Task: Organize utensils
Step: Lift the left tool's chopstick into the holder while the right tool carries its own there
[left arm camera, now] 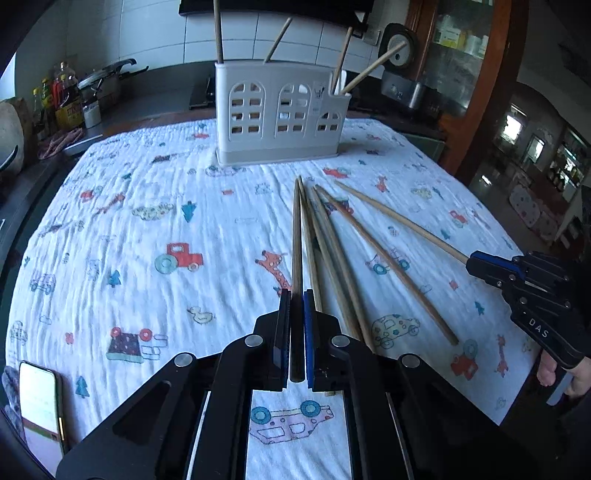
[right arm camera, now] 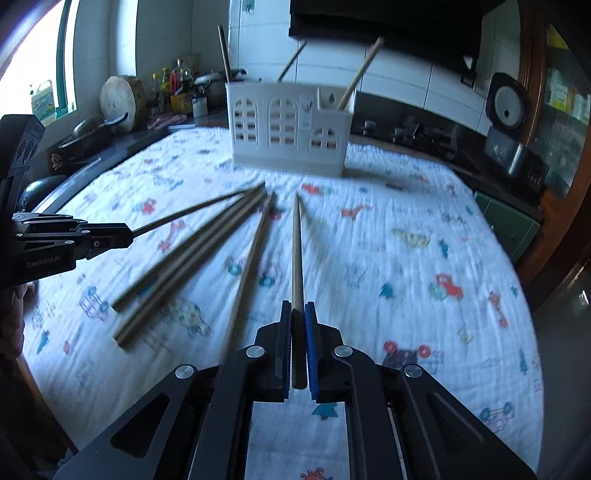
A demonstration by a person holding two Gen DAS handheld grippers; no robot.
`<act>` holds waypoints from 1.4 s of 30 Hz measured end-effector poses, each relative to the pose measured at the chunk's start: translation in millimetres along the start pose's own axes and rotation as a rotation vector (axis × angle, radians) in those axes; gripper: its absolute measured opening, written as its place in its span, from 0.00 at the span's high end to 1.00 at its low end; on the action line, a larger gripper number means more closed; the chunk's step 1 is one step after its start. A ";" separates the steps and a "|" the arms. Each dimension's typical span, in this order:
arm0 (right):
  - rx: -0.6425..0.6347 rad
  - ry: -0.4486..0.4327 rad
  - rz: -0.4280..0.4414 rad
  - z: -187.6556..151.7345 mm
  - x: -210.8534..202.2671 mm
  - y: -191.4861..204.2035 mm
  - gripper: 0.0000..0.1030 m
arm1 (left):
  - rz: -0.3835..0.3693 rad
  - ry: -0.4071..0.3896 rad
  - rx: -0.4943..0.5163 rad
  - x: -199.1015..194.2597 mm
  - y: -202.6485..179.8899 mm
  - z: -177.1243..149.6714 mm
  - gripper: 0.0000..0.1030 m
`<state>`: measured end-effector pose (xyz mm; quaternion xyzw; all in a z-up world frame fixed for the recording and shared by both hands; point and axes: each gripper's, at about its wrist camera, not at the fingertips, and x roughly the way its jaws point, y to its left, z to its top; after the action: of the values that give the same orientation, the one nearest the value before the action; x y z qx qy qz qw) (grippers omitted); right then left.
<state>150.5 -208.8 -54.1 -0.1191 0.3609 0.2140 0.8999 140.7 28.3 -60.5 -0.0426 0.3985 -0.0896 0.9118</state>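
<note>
Kitchen counters ring a surface [left arm camera: 110, 206] under a cartoon-print cloth. Left tool [left arm camera: 295, 295] pinches one chopstick [left arm camera: 296, 236]; right tool [right arm camera: 297, 306] pinches another [right arm camera: 296, 251]. Three loose chopsticks [left arm camera: 340, 258] lie between them. White holder [left arm camera: 280, 114] behind contains upright chopsticks [left arm camera: 218, 33], lower ends hidden.

Left gripper [left arm camera: 296, 295] bottom centre in its own view, jaws clamped on a chopstick [left arm camera: 296, 236]; right gripper [right arm camera: 298, 308] likewise, clamped on another chopstick [right arm camera: 297, 251].
</note>
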 end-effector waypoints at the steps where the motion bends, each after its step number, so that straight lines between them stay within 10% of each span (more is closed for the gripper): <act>1: -0.005 -0.025 -0.004 6.0 -8.3 0.2 0.93 | 0.002 -0.018 0.002 -7.0 0.4 4.0 0.95; 10: -0.048 -0.189 -0.001 73.5 -61.2 3.0 0.93 | -0.014 -0.180 0.034 -58.8 1.0 62.5 0.95; 25: -0.016 -0.166 0.111 202.0 -59.9 -31.9 0.93 | -0.057 -0.234 0.061 -68.2 9.0 162.4 0.95; 42: 0.019 -0.234 0.044 306.8 -42.2 -63.9 0.93 | 0.037 -0.412 0.090 -82.2 11.4 288.9 0.95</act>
<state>336.9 -164.5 197.4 -0.0766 0.2579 0.2428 0.9320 299.6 57.5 193.0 -0.0118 0.2001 -0.0797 0.9764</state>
